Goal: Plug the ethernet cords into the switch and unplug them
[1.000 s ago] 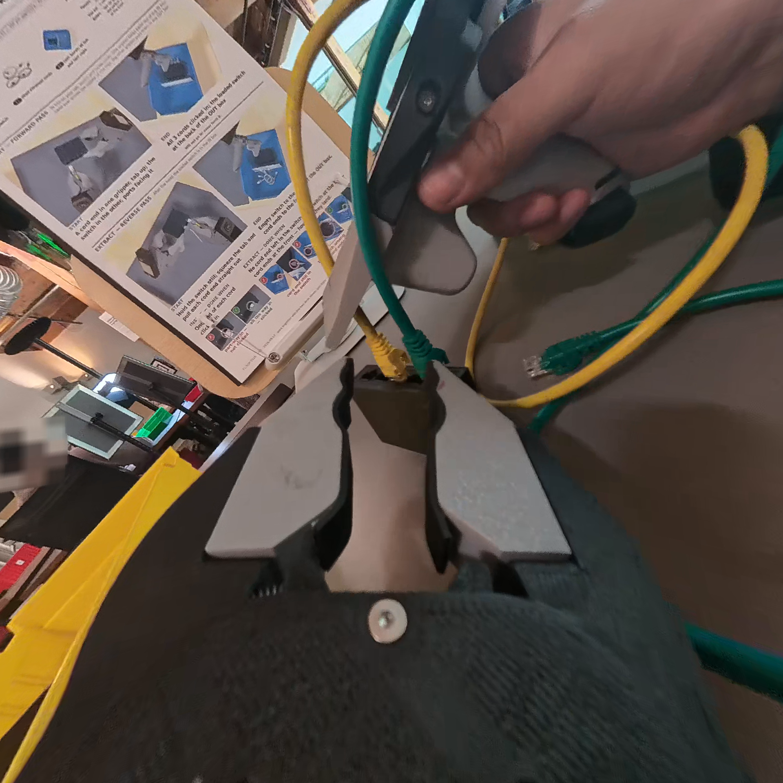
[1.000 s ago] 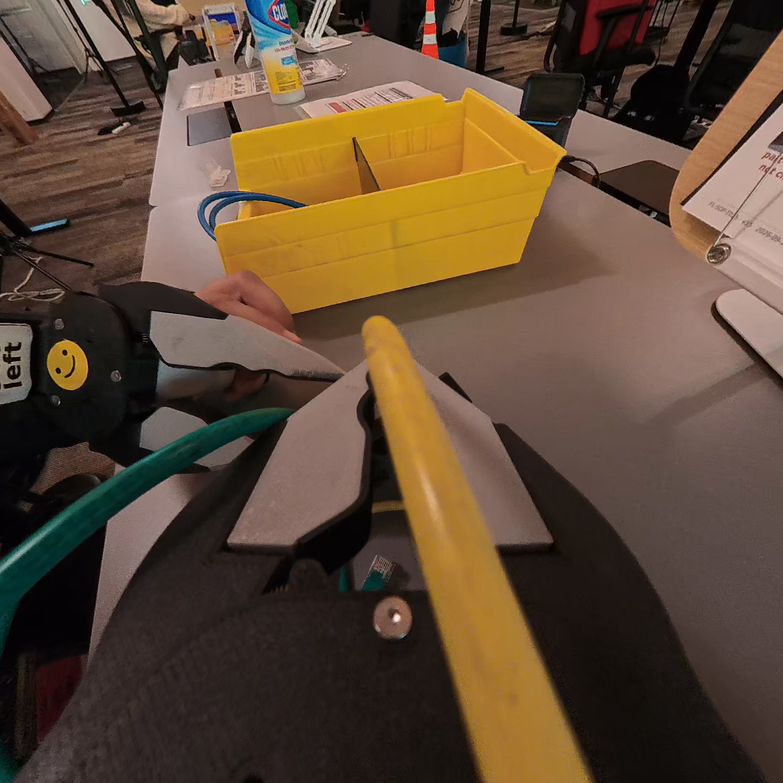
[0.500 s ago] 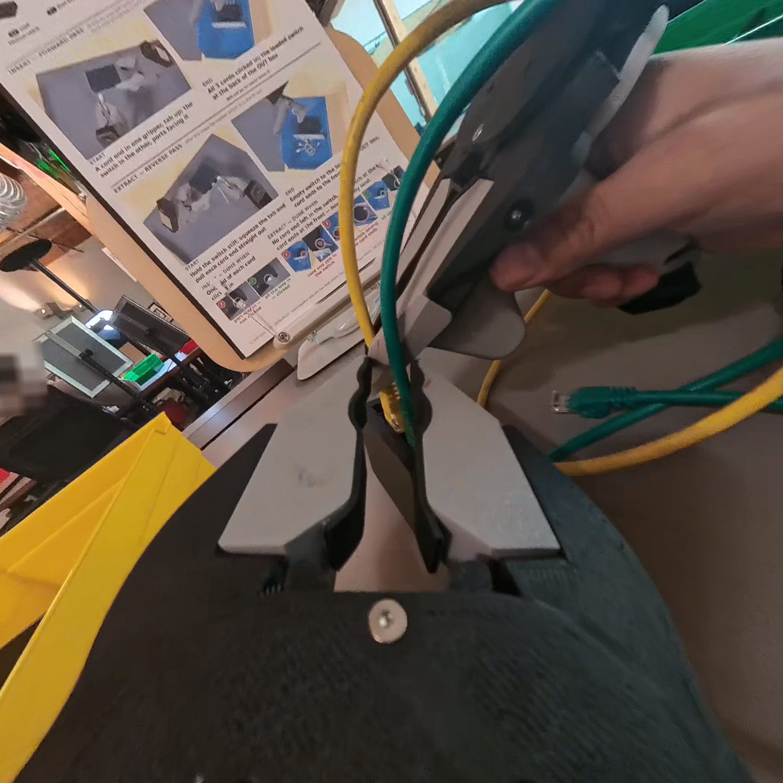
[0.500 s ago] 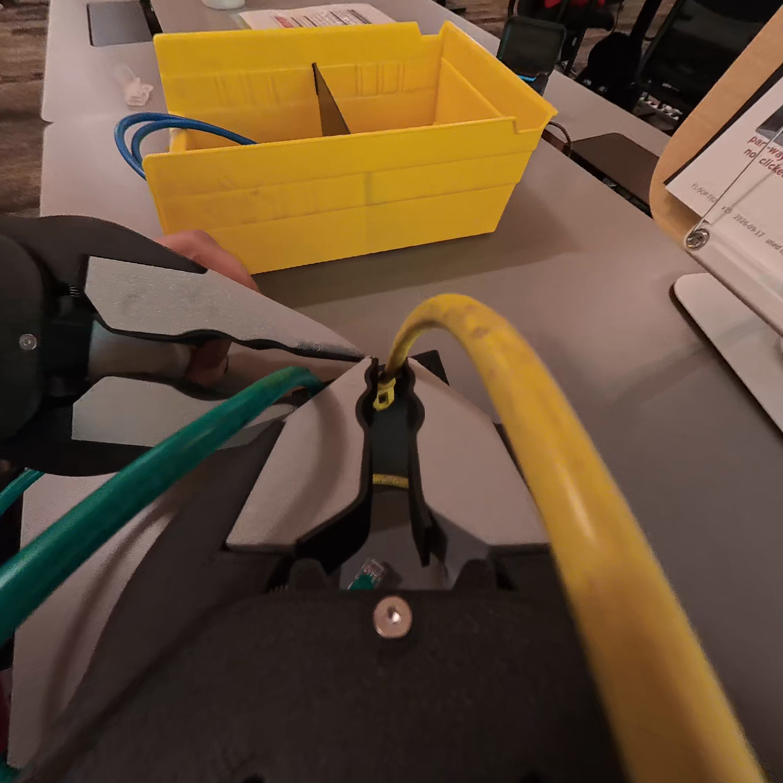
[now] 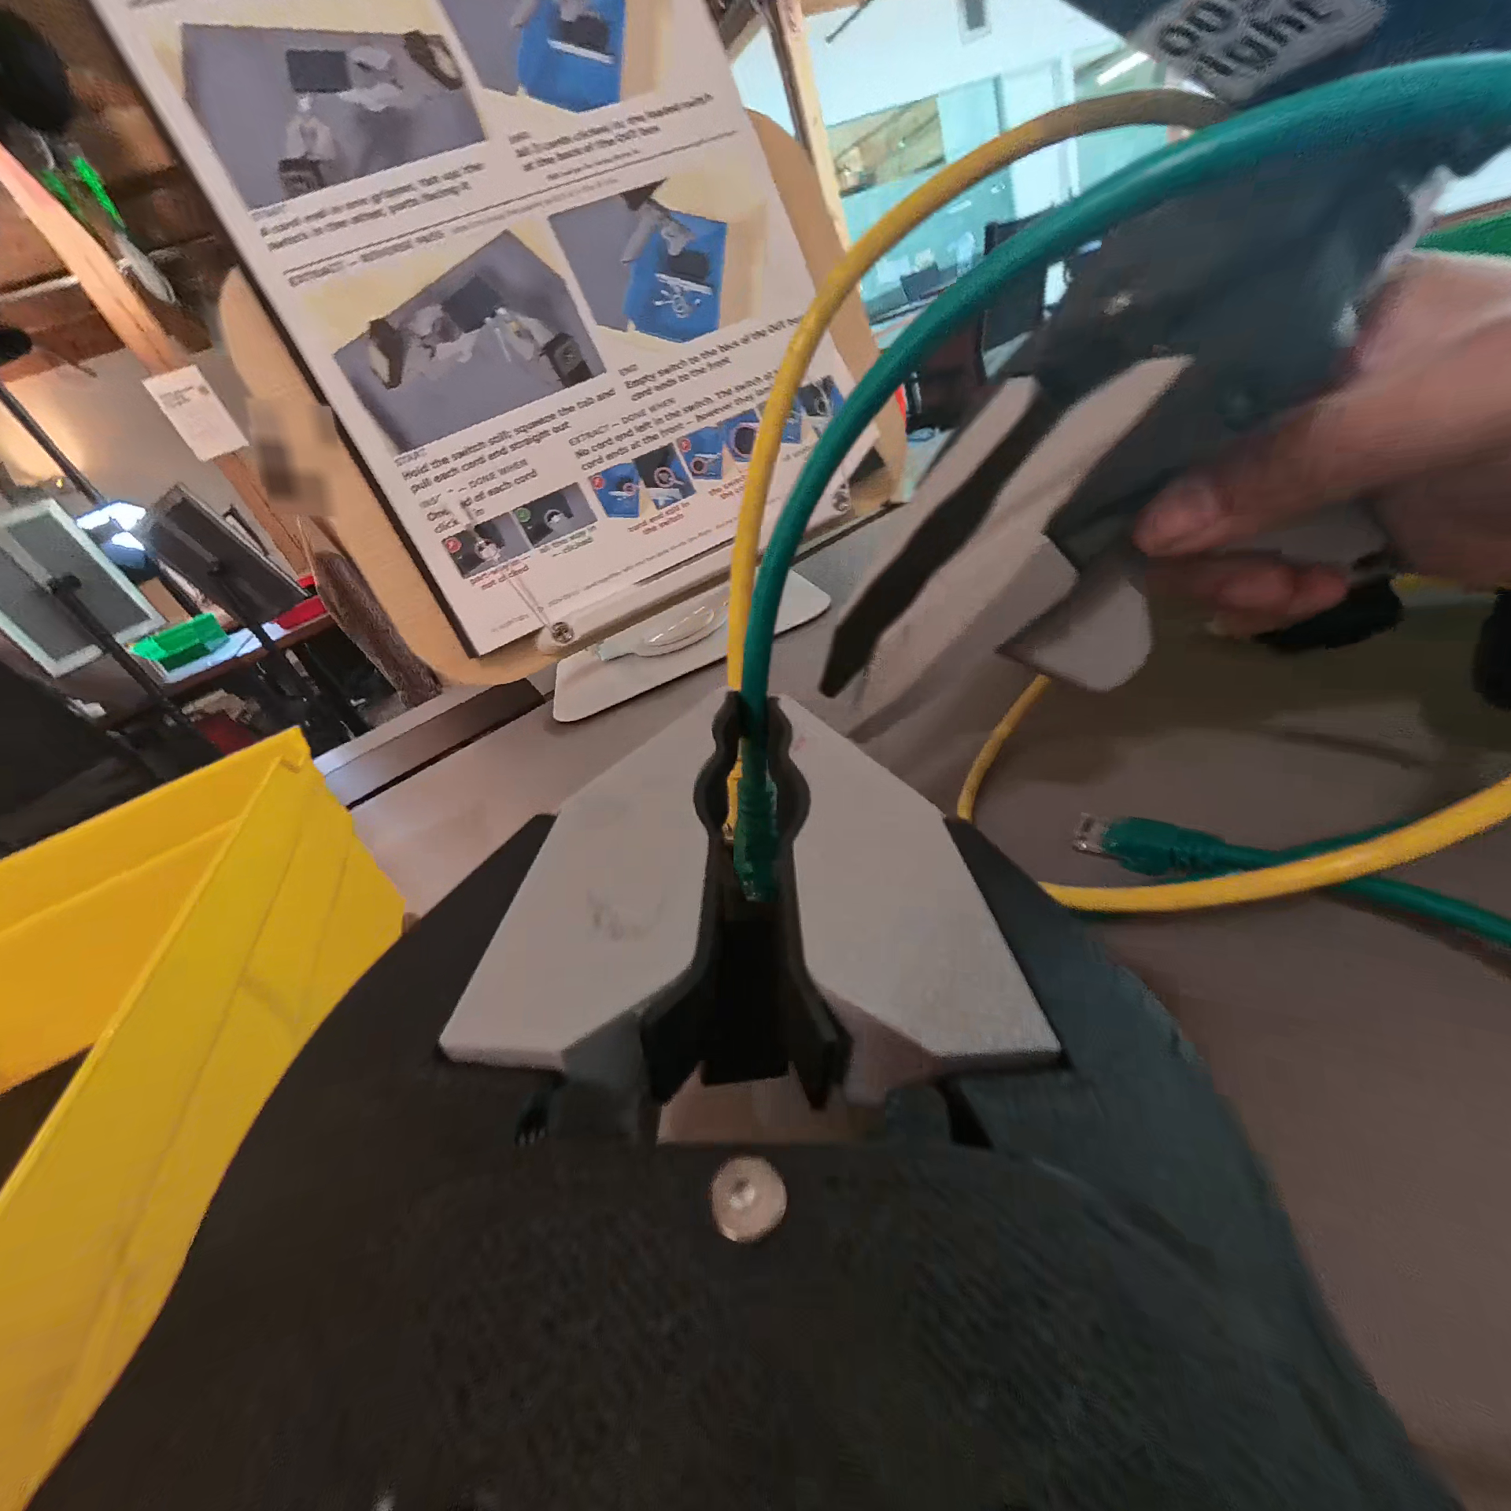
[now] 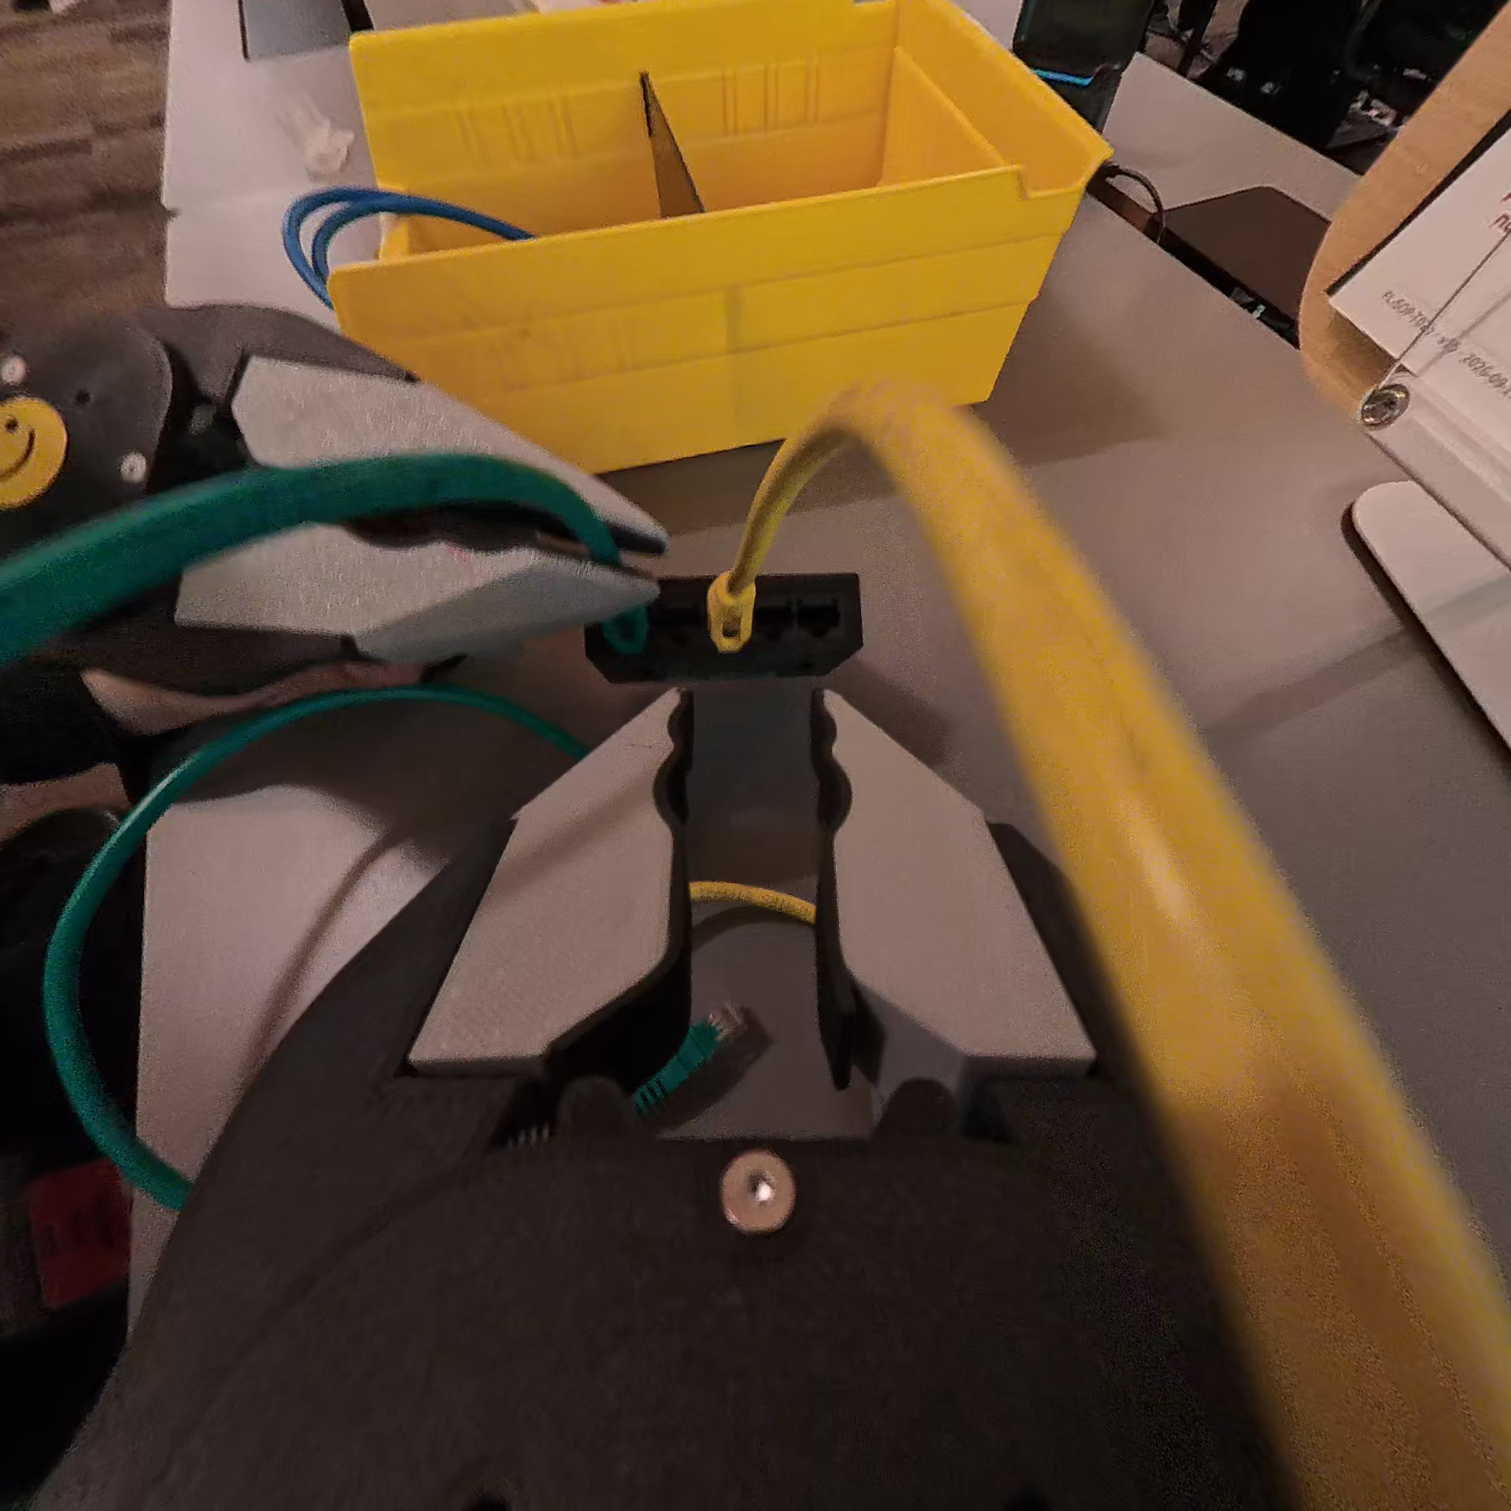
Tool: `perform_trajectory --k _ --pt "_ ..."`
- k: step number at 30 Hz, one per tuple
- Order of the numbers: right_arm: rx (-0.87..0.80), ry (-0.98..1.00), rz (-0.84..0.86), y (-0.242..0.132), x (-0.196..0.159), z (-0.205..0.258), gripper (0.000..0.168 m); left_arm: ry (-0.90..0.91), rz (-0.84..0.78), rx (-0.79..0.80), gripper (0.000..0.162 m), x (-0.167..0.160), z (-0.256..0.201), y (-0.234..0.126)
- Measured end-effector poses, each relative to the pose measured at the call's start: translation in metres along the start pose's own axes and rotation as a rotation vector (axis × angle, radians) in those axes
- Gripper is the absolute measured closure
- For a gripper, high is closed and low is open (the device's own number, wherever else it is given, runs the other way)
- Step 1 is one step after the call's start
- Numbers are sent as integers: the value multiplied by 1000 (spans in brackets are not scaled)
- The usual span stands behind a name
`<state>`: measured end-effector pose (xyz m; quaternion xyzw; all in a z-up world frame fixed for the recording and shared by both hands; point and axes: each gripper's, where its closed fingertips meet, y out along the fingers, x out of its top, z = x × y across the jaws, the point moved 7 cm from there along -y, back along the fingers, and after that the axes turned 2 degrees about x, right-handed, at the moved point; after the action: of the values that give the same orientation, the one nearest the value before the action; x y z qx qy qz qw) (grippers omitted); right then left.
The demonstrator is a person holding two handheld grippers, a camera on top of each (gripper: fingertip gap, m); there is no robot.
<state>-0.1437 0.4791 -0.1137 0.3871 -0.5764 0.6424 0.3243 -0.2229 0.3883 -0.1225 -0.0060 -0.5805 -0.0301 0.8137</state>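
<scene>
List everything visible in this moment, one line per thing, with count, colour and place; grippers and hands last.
switch: one, black, on the table ahead of the right gripper
yellow cord: one, plugged into the switch
green cord: one, end at the switch's left port; its other end lies loose on the table
blue cord: one, looped over the bin's left end
bin: one, yellow, divided
instruction board: one, white, standing
table: grey
left gripper: shut on green cord
right gripper: open
hand: holds right gripper

- The switch (image 6: 724, 629) lies on the table (image 6: 1226, 654), before the bin (image 6: 695, 311).
- Two cords (image 6: 728, 613) sit in its ports.
- A stand (image 6: 1431, 572) lies to the right.
</scene>
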Motion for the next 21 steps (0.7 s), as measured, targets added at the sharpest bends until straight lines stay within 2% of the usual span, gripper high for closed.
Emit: perform_trajectory --k 3,6,8,16,21 --pt "33 -41 8 -5 2 5 144 -86 -5 24 158 -1 11 -2" --pt "119 -48 -75 -17 10 12 145 -164 -2 46 153 -3 20 -2" --pt "235 -52 -155 -28 17 20 145 -202 -3 50 158 -4 24 -3" --pt "734 -105 -597 -93 41 51 155 -337 -1 52 156 -8 37 -4" --pt "690 -46 -812 -117 47 32 150 -316 -58 40 153 -4 32 -7"
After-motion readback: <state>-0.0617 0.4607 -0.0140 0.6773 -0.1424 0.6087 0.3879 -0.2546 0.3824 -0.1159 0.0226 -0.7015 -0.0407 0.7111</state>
